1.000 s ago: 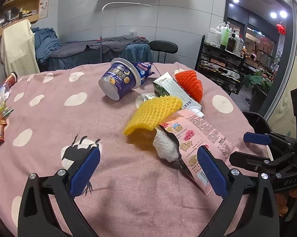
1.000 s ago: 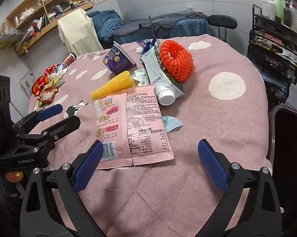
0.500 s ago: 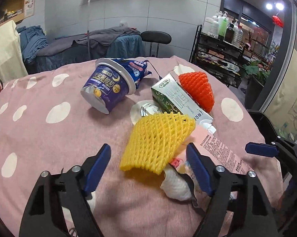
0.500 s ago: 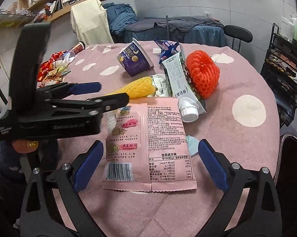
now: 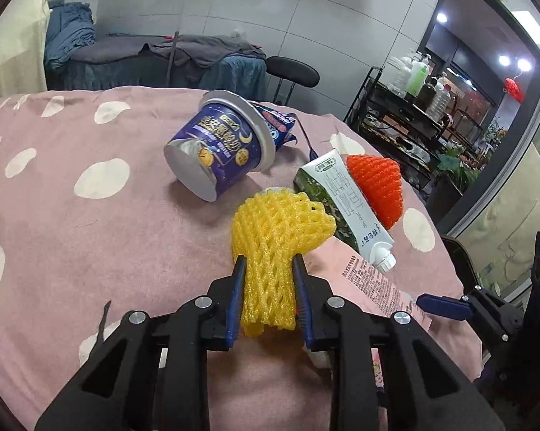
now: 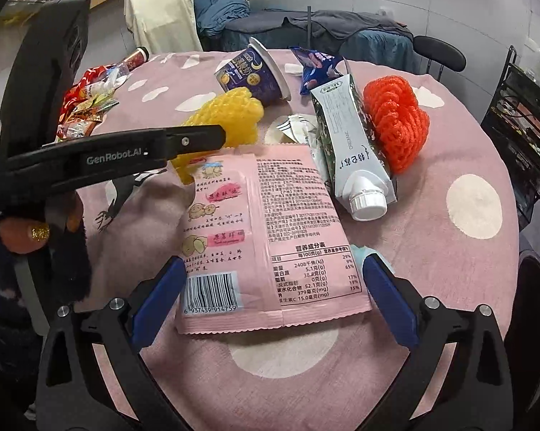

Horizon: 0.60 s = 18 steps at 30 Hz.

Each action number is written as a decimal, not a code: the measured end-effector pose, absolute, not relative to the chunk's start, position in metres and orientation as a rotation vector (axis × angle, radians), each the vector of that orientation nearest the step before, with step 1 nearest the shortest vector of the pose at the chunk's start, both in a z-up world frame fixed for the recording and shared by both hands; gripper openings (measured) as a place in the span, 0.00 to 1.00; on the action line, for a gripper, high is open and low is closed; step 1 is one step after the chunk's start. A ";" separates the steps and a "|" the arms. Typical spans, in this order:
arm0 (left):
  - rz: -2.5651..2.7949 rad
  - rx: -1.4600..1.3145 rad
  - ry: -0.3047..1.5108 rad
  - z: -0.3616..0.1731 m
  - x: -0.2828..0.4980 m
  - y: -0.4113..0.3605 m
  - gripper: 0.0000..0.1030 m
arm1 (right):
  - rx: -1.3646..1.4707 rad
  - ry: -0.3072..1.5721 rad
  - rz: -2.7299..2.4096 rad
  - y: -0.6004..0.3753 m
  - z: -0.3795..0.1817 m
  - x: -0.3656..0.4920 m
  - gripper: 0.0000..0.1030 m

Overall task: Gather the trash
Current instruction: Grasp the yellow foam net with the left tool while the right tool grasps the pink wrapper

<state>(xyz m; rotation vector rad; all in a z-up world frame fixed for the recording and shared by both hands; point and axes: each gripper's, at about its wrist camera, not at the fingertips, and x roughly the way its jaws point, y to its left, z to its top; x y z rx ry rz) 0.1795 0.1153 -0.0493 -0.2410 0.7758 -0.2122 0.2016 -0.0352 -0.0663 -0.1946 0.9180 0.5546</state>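
My left gripper [image 5: 269, 269] is shut on the yellow foam fruit net [image 5: 280, 230], squeezing its near end; the net also shows in the right wrist view [image 6: 230, 116] behind the left gripper's arm [image 6: 126, 158]. My right gripper [image 6: 270, 280] is open, its blue pads either side of the near end of the pink snack bag [image 6: 262, 230]. A milk carton [image 6: 349, 143], an orange foam net [image 6: 395, 122] and a tipped purple cup [image 5: 219, 151] lie beyond on the pink spotted tablecloth [image 5: 72, 215].
A blue snack wrapper [image 6: 316, 68] lies behind the cup. Several snack packets and a bottle [image 6: 90, 97] sit at the table's far left. A black chair [image 5: 291, 72], a bed and a metal shelf rack [image 5: 406, 107] stand beyond the table.
My left gripper moved forward and closed on the yellow net, bunching it. My right gripper moved closer over the pink bag and stayed open.
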 end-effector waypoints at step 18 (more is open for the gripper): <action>-0.098 -0.275 0.681 -0.038 0.132 0.137 0.19 | -0.166 0.933 0.656 -0.033 -0.071 0.210 0.14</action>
